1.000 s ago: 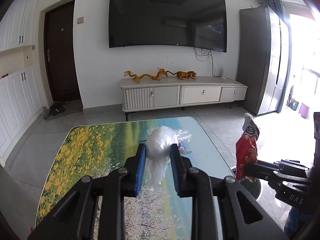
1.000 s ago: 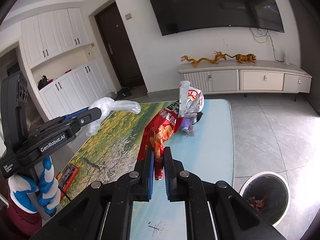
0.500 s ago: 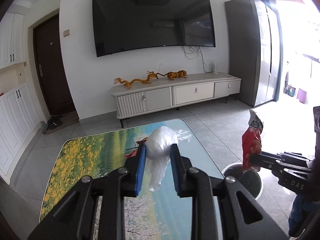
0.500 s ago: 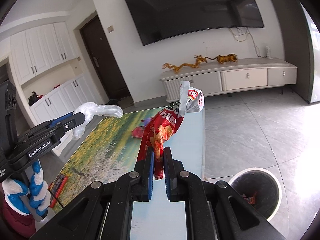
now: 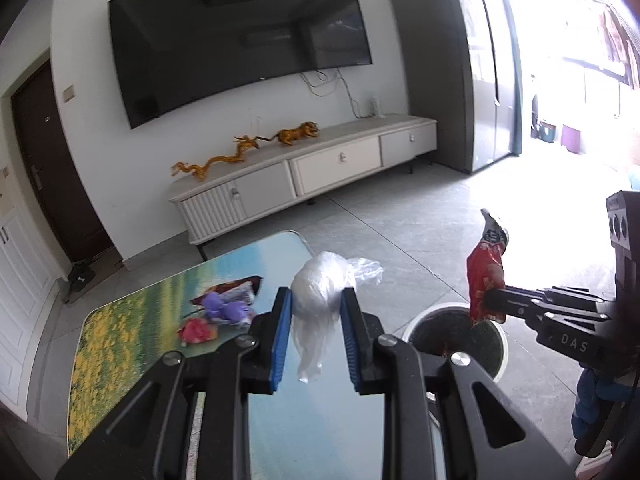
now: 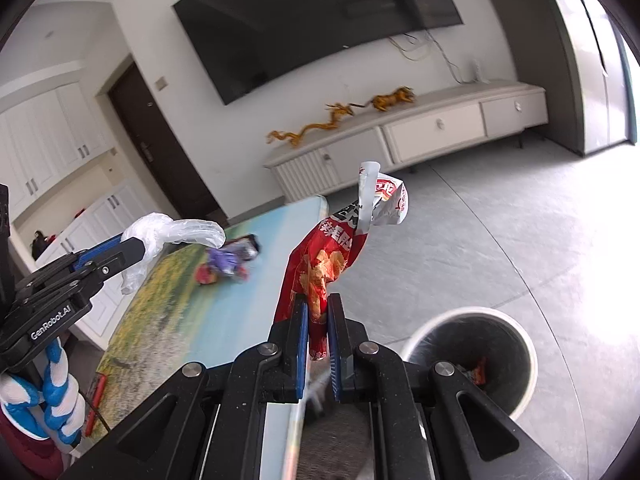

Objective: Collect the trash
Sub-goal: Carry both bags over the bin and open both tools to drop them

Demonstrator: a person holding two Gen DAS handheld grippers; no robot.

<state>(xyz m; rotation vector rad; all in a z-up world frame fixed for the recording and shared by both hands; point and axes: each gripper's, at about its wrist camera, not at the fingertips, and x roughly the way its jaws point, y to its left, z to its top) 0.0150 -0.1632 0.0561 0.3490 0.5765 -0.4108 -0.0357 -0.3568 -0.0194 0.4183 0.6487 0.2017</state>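
Left claw (image 5: 316,334): blue pads clamped on a crumpled clear plastic bag (image 5: 320,300), bunched end up, loose tail hanging down; held above the right edge of the landscape-printed tabletop (image 5: 132,336).

Right claw (image 6: 318,338): closed on the lower end of a red foil snack bag (image 6: 320,272), long axis near upright, torn silver mouth at top. Pinched low, probably so it drops clear once released. It is right of the tabletop, nearly over the round white-rimmed waste bin (image 6: 516,336) on the floor.

Purple and red wrappers (image 5: 224,312) remain far on the tabletop.

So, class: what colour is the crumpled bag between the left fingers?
Translucent white plastic bag; clearest in the left wrist view.
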